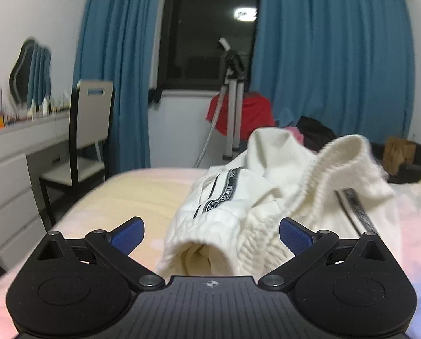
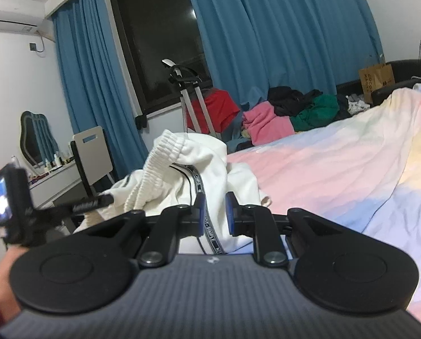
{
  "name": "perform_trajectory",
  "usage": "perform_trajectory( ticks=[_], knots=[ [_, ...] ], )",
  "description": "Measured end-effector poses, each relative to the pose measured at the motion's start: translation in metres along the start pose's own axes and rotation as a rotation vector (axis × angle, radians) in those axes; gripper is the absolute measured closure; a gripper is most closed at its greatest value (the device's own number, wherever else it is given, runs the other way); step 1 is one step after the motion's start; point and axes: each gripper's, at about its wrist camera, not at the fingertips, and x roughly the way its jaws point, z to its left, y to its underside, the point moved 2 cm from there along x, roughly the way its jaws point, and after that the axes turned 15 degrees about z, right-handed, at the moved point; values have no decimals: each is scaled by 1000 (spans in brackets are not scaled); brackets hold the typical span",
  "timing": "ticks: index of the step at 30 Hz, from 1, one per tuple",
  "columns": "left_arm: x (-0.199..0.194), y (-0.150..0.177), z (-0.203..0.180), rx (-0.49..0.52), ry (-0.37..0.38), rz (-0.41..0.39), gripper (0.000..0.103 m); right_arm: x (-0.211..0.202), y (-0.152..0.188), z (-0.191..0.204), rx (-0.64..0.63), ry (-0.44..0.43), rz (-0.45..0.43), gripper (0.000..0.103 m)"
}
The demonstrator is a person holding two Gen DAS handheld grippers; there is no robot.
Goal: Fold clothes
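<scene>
On bed (image 2: 337, 152) | white trousers (image 2: 199, 158), stripe reads "IMPLE" | right gripper (image 2: 214, 212) clamped on trousers | left gripper (image 1: 212, 236) spread apart | paper bag (image 2: 377, 77), print unreadable

White trousers (image 1: 238, 197) (crumpled) between wide-apart jaws

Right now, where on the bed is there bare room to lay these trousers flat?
Bare sheet lies right of the white trousers, up to the clothes pile. Another patch sits left, toward the chair. The pile end is crowded.
</scene>
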Motion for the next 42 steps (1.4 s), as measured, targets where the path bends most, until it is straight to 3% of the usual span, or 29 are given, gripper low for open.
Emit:
perform_trajectory(
  ticks=[2, 4, 6, 7, 10, 19, 23, 29, 31, 33, 34, 38, 42],
  knots=[
    [19, -7, 4, -43, 20, 41, 17, 9, 2, -1, -3, -11, 8, 85],
    [34, -12, 7, -71, 27, 90, 48, 17, 4, -1, -15, -16, 10, 85],
    [37, -15, 11, -86, 24, 109, 60, 22, 5, -1, -21, -23, 7, 84],
    [33, -16, 12, -87, 27, 106, 72, 22, 4, -2, -20, -28, 2, 84],
    [6, -20, 19, -99, 56, 84, 83, 22, 3, -4, -16, -44, -15, 84],
    [-151, -6, 43, -100, 224, -63, 85, -3, -3, -6, -7, -55, -76, 84],
    [-197, 21, 77, -135, 277, -38, 85, -19, -5, -5, 11, -79, -68, 83],
    [-187, 75, 129, -262, 235, 51, 85, -37, 4, 23, -57, -141, 23, 80],
    [-182, 79, 144, -299, 213, 87, 84, -36, 12, 34, -98, -133, 62, 68],
    [-177, 75, 154, -335, 219, 114, 84, -31, 19, 46, -164, -143, 122, 38],
    [-175, 75, 158, -333, 211, 110, 83, -28, 23, 52, -198, -148, 154, 35],
    [-163, 75, 168, -344, 177, 127, 82, -20, 47, 61, -260, -55, 277, 35],
    [-145, 74, 174, -344, 139, 162, 79, -8, 73, 42, -87, -77, 471, 35]
  ],
)
